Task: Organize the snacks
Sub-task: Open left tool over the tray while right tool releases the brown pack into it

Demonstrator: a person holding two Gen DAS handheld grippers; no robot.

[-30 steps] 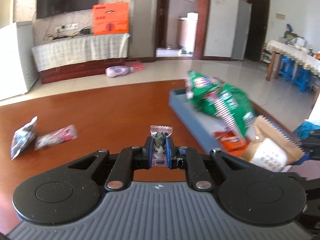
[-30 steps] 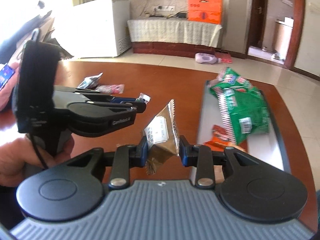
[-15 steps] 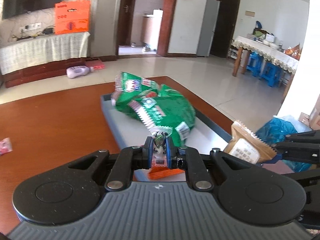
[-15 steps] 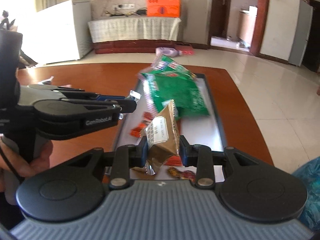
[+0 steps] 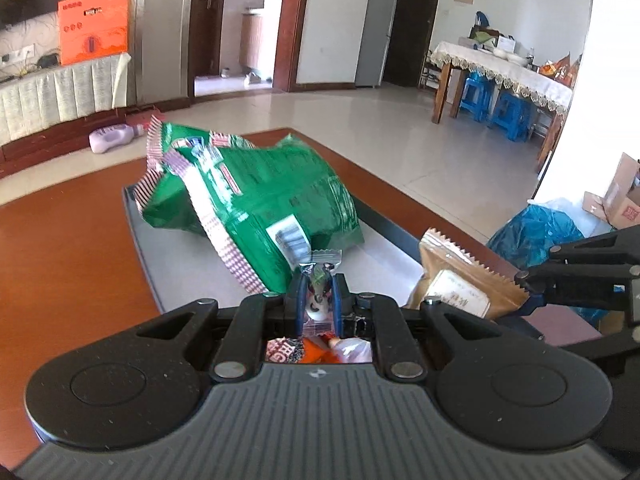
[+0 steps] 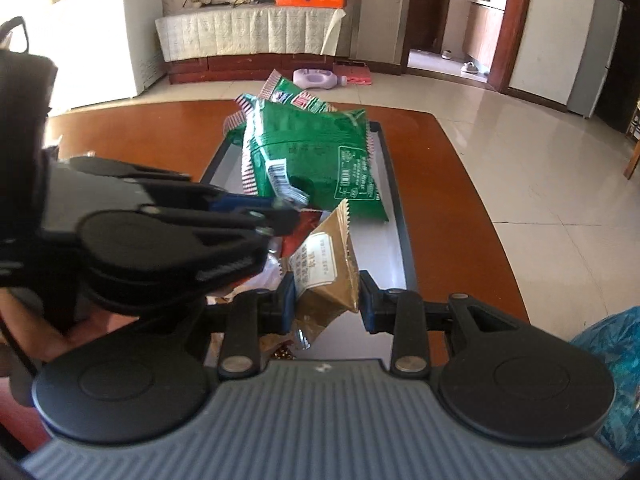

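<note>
A grey tray lies on the red-brown table, with green snack bags piled at its far end. My left gripper is shut on a small clear candy packet and hangs over the tray's near end, just in front of the green bags. My right gripper is shut on a brown paper-like snack packet, held upright over the tray's near end. In the right wrist view the left gripper reaches in from the left. Orange and red packets lie in the tray below.
The table's right edge drops to a tiled floor. A blue plastic bag sits beside the table at the right. A purple bottle lies on the floor beyond. A person's hand holds the left gripper.
Both grippers have swung from the bare table to over the tray, each still holding its packet. The green bags now lie close ahead, and the loose packets at the left have left view.
</note>
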